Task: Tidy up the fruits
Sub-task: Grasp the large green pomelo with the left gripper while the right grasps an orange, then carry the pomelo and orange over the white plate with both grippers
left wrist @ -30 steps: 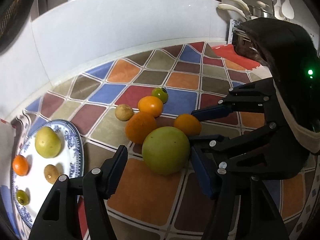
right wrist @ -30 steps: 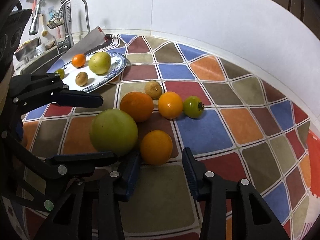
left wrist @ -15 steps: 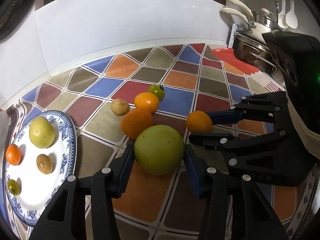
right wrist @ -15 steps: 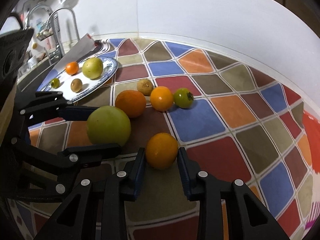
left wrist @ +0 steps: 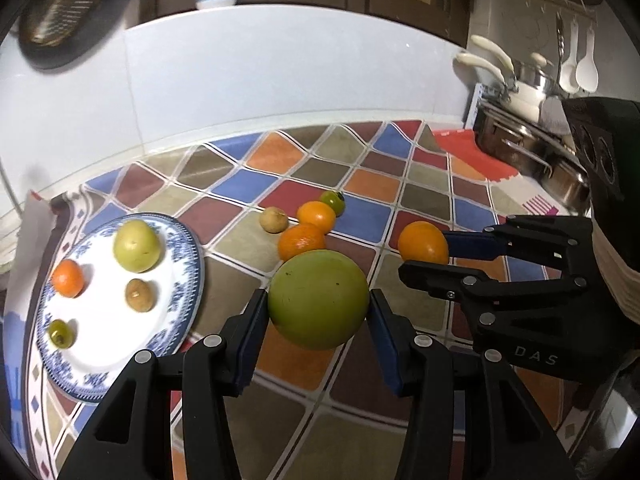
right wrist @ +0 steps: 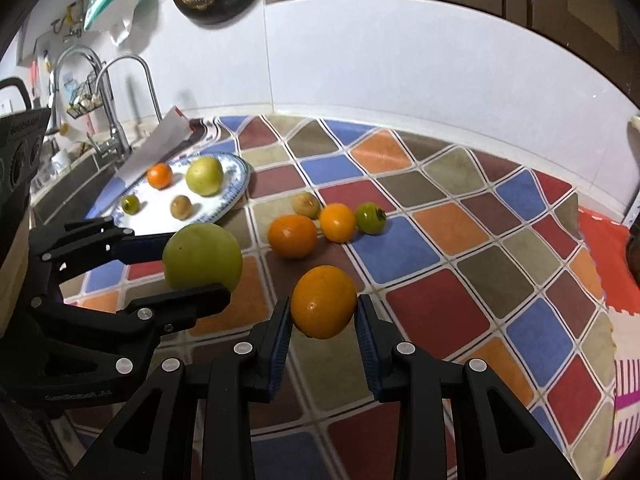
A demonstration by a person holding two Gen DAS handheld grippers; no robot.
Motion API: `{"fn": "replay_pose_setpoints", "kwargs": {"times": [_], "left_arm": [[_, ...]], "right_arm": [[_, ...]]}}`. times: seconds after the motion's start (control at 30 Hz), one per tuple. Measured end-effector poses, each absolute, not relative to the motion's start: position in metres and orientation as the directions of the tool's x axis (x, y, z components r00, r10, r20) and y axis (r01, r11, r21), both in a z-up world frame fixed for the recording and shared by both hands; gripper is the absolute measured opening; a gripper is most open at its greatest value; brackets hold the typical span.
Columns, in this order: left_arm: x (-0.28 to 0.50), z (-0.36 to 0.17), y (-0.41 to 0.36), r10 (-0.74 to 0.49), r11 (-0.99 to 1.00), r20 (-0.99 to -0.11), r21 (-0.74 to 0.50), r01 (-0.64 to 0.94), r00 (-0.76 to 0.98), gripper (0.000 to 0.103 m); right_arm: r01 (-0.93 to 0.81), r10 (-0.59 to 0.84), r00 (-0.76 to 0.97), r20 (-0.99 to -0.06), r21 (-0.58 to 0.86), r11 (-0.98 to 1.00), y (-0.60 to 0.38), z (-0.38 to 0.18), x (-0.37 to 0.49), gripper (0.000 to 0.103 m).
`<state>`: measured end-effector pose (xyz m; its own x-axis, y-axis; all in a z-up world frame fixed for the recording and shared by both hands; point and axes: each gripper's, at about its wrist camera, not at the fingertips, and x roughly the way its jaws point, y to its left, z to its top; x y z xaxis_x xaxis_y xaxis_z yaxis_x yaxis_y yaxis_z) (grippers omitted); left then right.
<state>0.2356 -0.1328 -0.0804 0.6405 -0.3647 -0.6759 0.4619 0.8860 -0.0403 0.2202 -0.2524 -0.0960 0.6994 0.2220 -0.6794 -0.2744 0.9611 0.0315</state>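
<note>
— Fruits are being gripped now: the big green fruit (left wrist: 318, 300) by the left hand-held gripper (left wrist: 318, 320), the orange (right wrist: 323, 302) by the right hand-held gripper (right wrist: 323, 322), both lifted off the tabletop (right wrist: 420, 312) since a second ago.

— Open room is being left right of the plate (left wrist: 192, 280).

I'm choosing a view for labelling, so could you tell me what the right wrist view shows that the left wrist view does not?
Only the right wrist view shows the sink faucets. Only the left wrist view shows the pans and hanging spoons. Both show the left gripper shut on the big green fruit, the right gripper shut on an orange, and the blue-rimmed plate.
</note>
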Motion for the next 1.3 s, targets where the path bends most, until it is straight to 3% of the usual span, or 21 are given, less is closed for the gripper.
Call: {"fn": "replay_pose_setpoints", "kwargs": {"times": [1.3], "left_arm": [[0.195,-0.026,0.026,-0.253,0.953,-0.566,-0.006,0.304,0.784,0.049]], "right_arm": [[-0.361,0.324,0.775,-0.543,0.042,0.932,-0.105,-0.041,0.194,0.033]]}}
